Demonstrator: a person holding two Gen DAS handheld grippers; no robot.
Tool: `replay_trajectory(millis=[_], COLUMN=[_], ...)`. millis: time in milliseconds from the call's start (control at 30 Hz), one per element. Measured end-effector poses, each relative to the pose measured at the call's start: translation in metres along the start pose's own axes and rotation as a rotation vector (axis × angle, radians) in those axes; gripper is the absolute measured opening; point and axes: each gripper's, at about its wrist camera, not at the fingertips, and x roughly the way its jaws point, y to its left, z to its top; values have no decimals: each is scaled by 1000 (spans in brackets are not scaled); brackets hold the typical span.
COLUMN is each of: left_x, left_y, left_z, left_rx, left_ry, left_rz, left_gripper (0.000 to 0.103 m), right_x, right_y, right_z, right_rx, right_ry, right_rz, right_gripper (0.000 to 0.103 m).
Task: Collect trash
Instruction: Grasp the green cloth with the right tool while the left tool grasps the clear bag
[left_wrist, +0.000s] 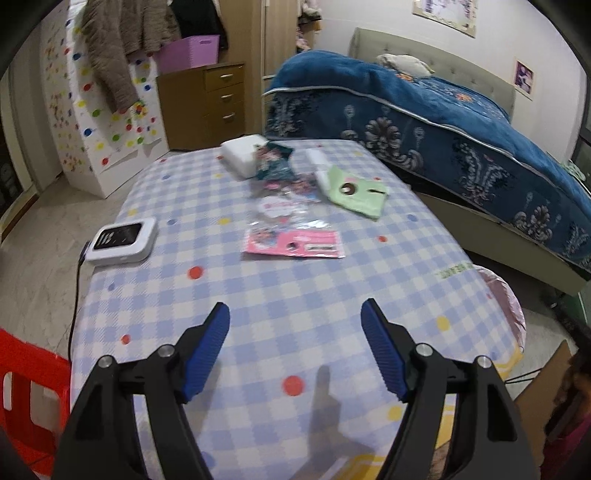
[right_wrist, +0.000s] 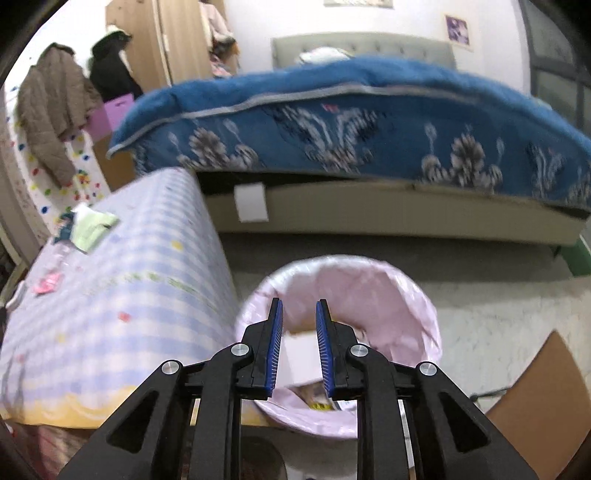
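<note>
Fingers first: the left gripper (left_wrist: 295, 325) has its blue ribbed fingers (left_wrist: 208, 350) spread wide with nothing between them, poised above the near end of the worktop. The right gripper (right_wrist: 299, 343) has its fingers (right_wrist: 275, 347) at a narrow gap, also holding nothing, directly over the bin.

Largest in the room is a bed under a thick blue floral blanket (right_wrist: 332, 122), running along the far side. In front of it stands the worktop, covered in a blue-and-white checked cloth with coloured dots (left_wrist: 277, 295). On the floor at the worktop's corner sits a round bin lined with a pale pink plastic bag (right_wrist: 388, 280); inside it lie a flat white piece of card or paper and some printed packaging, only partly visible past the fingers.

The remaining trash lies well apart from the left gripper, toward the far end of the worktop: a pink printed card packet (left_wrist: 295, 245) nearest, a crumpled clear plastic wrapper (left_wrist: 284, 210) behind it, a pale green paper pouch (left_wrist: 354, 192) to the right, a dark teal snack wrapper (left_wrist: 273, 162) and a white foam-like block (left_wrist: 243, 151) farthest. A white rectangular device with a dark screen and a cable (left_wrist: 123, 238) sits near the left edge; it does not look like trash.

Likely risks: thin flat wrappers may slip from the fingers or drag the cloth, and a careless reach could snag the device's cable.
</note>
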Motion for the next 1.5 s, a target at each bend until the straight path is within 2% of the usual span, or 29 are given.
replay_trajectory(millis=[100, 267, 433, 633, 933, 1100, 1233, 1300, 1433, 1500], left_x=[4, 7, 15, 41, 74, 97, 113, 121, 122, 121], left_y=[16, 34, 39, 45, 53, 54, 45, 39, 25, 16], left_z=[-4, -4, 10, 38, 72, 83, 86, 86, 86, 85], left_rx=[-30, -47, -46, -64, -66, -52, -35, -28, 14, 52], left_ry=[19, 26, 18, 30, 20, 49, 86, 109, 106, 108], left_rz=[10, 15, 19, 11, 35, 15, -41, -63, -76, -64], left_gripper=[76, 83, 89, 89, 87, 71, 67, 67, 63, 55], right_x=[-15, -31, -26, -2, 72, 115, 143, 148, 151, 147], right_y=[24, 77, 126, 173, 233, 259, 271, 271, 262, 259], right_z=[18, 42, 57, 68, 83, 94, 102, 104, 105, 102], right_rx=[-46, -143, -222, -303, -390, -422, -433, -427, -384, -385], right_ry=[-36, -79, -82, -47, 74, 137, 190, 201, 263, 268], right_rz=[41, 133, 205, 248, 317, 311, 295, 309, 367, 385], right_gripper=[25, 47, 55, 55, 55, 55, 55, 55, 52, 48])
